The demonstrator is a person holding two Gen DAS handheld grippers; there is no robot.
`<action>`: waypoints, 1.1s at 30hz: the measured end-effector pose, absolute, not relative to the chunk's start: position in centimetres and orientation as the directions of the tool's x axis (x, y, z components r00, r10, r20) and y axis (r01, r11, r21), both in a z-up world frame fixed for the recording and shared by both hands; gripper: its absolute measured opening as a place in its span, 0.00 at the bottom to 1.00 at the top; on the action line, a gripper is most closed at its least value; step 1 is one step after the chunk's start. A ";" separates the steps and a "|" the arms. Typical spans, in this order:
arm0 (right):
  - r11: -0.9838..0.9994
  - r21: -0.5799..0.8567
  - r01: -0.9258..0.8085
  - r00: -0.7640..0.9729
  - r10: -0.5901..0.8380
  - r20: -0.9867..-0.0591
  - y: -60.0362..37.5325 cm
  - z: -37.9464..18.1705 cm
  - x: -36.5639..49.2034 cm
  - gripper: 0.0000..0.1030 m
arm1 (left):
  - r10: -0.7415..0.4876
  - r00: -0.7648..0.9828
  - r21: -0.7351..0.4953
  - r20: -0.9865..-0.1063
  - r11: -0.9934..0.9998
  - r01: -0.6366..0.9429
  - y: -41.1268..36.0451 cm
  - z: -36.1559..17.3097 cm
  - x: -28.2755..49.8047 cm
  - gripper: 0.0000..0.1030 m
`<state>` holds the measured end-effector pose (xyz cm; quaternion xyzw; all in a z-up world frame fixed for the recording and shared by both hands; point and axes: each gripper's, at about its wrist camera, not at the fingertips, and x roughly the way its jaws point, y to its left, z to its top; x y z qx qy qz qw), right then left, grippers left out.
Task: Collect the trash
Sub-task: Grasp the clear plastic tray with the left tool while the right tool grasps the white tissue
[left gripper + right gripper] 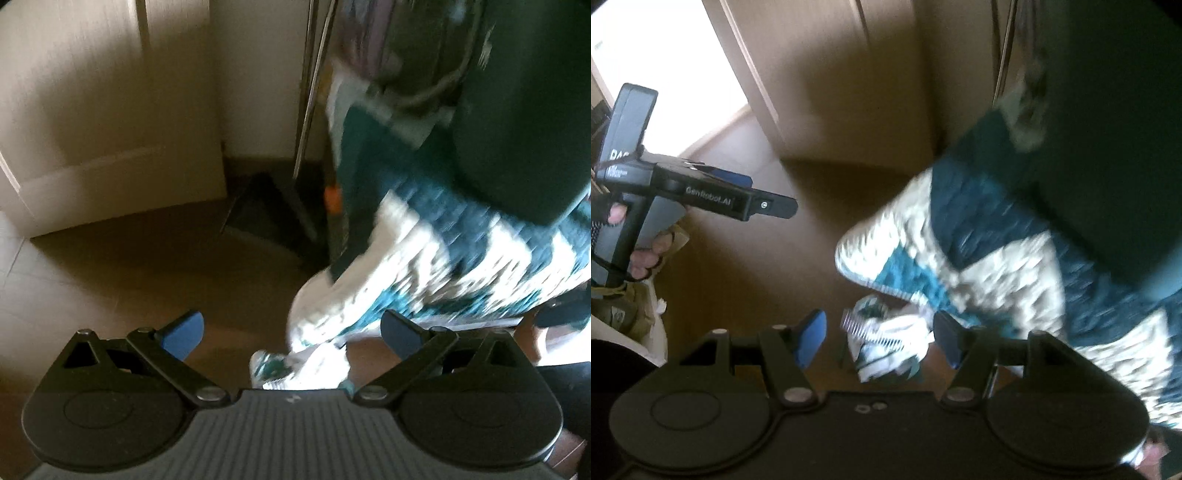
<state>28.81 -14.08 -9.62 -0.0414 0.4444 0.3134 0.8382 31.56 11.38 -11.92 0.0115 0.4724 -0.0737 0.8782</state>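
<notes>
Right fingers (879, 341) spread part-way, gripping nothing, blue pads either side of a crumpled white-and-teal wrapper (886, 343) on the brown floor (746, 277); pads not pressing it as far as blur allows, so probably lined up for a pinch. Left fingers (291, 334) splayed as wide as they go, empty, with the same crumpled wrapper (284, 369) low between them and close to the tool body, likely kept wide to leave room or to help. Just beyond and to the right of both sets of fingers, a big teal-and-white patterned bag (424, 266), slumped on the floor and leaning against something dark behind, too blurred to name. Farther out ahead, a dark dustpan (266, 210) tucked into the corner with a thin pole beside it, parked clear of the walkway. Far left of the right fingers, a hand (646, 254) around the other tool's grip.
</notes>
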 end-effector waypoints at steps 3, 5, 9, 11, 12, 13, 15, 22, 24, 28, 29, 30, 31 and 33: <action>0.799 0.215 -0.562 0.350 0.465 -0.813 -12.1 -13.0 29.9 0.62 | -0.123 0.509 -0.035 -0.852 0.983 0.179 12.3 -15.8 31.9 1.00; 0.801 0.214 -0.559 0.321 0.447 -0.835 -11.1 -15.0 30.4 0.62 | -0.127 0.480 -0.025 -0.868 0.977 0.214 12.7 -18.6 32.0 1.00; 0.813 0.226 -0.537 0.263 0.416 -0.871 -9.1 -19.2 32.3 0.62 | -0.130 0.422 -0.014 -0.897 0.963 0.268 12.7 -23.6 32.2 1.00; 0.816 0.225 -0.533 0.238 0.400 -0.885 -8.2 -21.4 33.1 0.62 | -0.133 0.393 -0.020 -0.910 0.960 0.278 12.8 -25.8 32.2 1.00; 0.816 0.223 -0.533 0.227 0.392 -0.892 -7.8 -22.3 33.5 0.62 | -0.135 0.377 -0.030 -0.916 0.962 0.272 13.0 -27.0 32.2 1.00; 0.815 0.220 -0.536 0.216 0.384 -0.898 -7.3 -23.3 33.9 0.62 | -0.137 0.360 -0.044 -0.923 0.966 0.257 13.2 -28.3 32.3 1.00; 0.810 0.217 -0.545 0.198 0.376 -0.905 -6.6 -25.1 34.6 0.62 | -0.145 0.332 -0.080 -0.932 0.976 0.202 14.1 -30.8 32.5 1.00; 0.792 0.212 -0.572 0.131 0.343 -0.930 -4.3 -30.1 36.5 0.62 | -0.270 0.255 -0.326 -0.929 0.920 -0.215 19.2 -40.0 32.6 0.99; 0.786 0.214 -0.580 0.115 0.339 -0.934 -3.8 -31.2 36.7 0.62 | -0.313 0.253 -0.381 -0.915 0.877 -0.293 20.0 -42.0 32.4 0.99; 0.769 0.217 -0.602 0.084 0.331 -0.940 -2.8 -33.1 37.2 0.62 | -0.350 0.288 -0.432 -0.891 0.850 -0.302 20.1 -43.9 31.9 0.99; 0.764 0.217 -0.607 0.078 0.329 -0.941 -2.7 -33.5 37.3 0.62 | -0.346 0.294 -0.426 -0.891 0.859 -0.283 19.9 -44.2 32.0 0.99; 0.761 0.215 -0.613 0.074 0.326 -0.942 -2.5 -33.9 37.4 0.62 | -0.338 0.294 -0.416 -0.894 0.870 -0.266 19.8 -44.5 32.1 0.99; 0.758 0.212 -0.617 0.073 0.324 -0.943 -2.4 -34.1 37.4 0.62 | -0.333 0.294 -0.408 -0.896 0.878 -0.250 19.7 -44.8 32.2 0.99; 0.753 0.209 -0.625 0.071 0.321 -0.944 -2.1 -34.7 37.6 0.62 | -0.344 0.302 -0.418 -0.889 0.879 -0.230 20.0 -45.1 32.4 0.99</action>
